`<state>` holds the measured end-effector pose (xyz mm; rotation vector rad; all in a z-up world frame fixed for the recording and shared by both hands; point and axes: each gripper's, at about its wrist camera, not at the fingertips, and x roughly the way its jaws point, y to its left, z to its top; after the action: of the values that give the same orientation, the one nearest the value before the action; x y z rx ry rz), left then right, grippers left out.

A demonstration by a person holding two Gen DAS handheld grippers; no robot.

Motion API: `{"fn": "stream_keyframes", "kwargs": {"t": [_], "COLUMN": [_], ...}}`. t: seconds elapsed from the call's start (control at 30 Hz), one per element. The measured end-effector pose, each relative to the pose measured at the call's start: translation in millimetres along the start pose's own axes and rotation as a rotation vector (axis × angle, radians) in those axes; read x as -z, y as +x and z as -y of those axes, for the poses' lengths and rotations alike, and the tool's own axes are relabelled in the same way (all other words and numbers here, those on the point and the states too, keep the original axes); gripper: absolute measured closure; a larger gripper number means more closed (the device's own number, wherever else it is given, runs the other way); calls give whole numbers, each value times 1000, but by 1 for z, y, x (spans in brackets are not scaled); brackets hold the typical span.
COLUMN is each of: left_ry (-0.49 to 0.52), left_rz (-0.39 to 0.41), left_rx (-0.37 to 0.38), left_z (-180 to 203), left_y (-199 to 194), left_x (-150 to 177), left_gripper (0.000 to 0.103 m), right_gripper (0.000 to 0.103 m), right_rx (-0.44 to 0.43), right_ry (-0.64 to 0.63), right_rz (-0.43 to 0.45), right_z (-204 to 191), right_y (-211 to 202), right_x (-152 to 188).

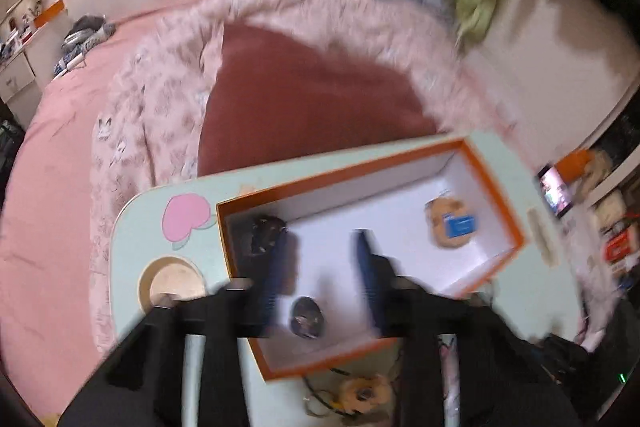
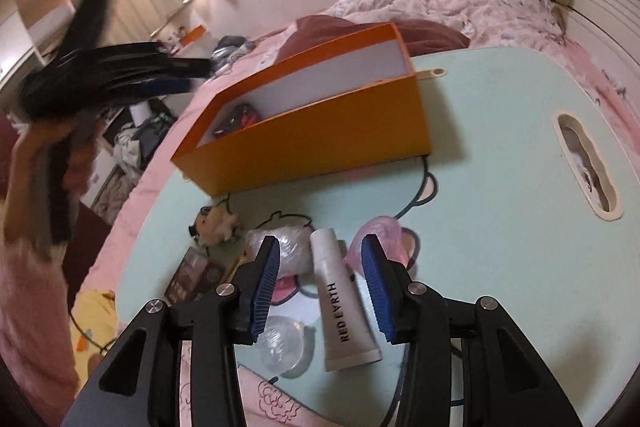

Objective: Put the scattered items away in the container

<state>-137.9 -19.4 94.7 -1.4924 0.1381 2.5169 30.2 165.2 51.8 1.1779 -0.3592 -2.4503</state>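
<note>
- The left tool [image 1: 320,267] is hanging open and empty over the orange box [image 1: 496,163], at lower centre.
- The right tool [image 2: 320,279] is gaping around a white tube [image 2: 344,311] lying on the worktop [image 2: 500,167].
- A dark item [image 1: 306,317] and a round tan one [image 1: 450,223] are sitting inside the box.

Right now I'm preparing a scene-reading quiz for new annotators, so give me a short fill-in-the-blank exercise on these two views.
1. The box is ____ outside and white inside.
2. The white tube lies between the open fingers of the ____ gripper.
3. The left gripper hovers open over the ____.
4. The tube's black lettering reads RED ____.

Missing words: orange; right; box; EARTH
</note>
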Motion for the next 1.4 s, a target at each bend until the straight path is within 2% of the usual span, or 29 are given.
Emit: {"fn": "stream_keyframes", "kwargs": {"t": [0.07, 0.17, 0.3, 0.37, 0.43, 0.47, 0.5, 0.67, 0.73, 0.77, 0.8, 0.83, 0.93, 1.03, 1.13, 1.23, 1.3, 1.4], "left_ry": [36, 44, 54, 48, 70, 79, 90, 108, 126, 128, 121, 117, 131, 113, 83, 89, 94, 65], "left_rz": [-43, -100, -130, -121, -95, -104, -127, -212, -211, -219, -234, -238, -233, -214, -150, -47, 8, 44], "left_rx": [-58, -92, -160, -200, -232, -240, -233, -209, -226, -230, -222, -206, -196, -146, -101, -87, -13, 116], "left_z": [5, 9, 9, 7, 8, 7, 9, 10, 11, 11, 9, 8, 10, 8, 6, 10, 18, 28], "left_y": [15, 30, 42, 42, 42, 44, 49, 68, 72, 74, 77, 78, 78, 70, 46, 3, -29, -61], "left_x": [-4, -5, -4, -6, -6, -7, -7, -5, -3, -2, -2, -1, 1, 3, 1, 8, 23, 54], "left_gripper": [80, 80, 80, 78, 68, 59, 56, 55, 56, 65, 72, 73, 74, 74, 74, 74, 74, 74], "right_gripper": [62, 62, 62, 62, 62, 62, 62, 62, 62, 62, 62, 62, 61, 61, 61, 61, 61, 61], "right_rx": [-9, -29, -45, -48, -51, -51, -50, -47, -46, -47, -47, -46, -47, -44, -43, -37, -29, -11], "right_ry": [1, 19, 30, 26, 24, 24, 25, 27, 28, 28, 27, 27, 28, 29, 34, 38, 35, 22], "right_rz": [0, 10, 22, 16, 13, 12, 11, -1, -1, -1, -2, -1, -4, -1, 10, 19, 26, 34], "right_z": [1, 5, 9, 8, 7, 7, 7, 6, 6, 6, 6, 6, 7, 8, 9, 9, 7, 4], "right_y": [-1, -5, -8, -8, -8, -7, -7, -4, -3, -3, -3, -2, -2, -2, -4, -5, -6, -7], "right_x": [0, 1, 2, 1, 2, 1, 1, 2, 2, 2, 2, 2, 2, 2, 3, 3, 4, 4]}}
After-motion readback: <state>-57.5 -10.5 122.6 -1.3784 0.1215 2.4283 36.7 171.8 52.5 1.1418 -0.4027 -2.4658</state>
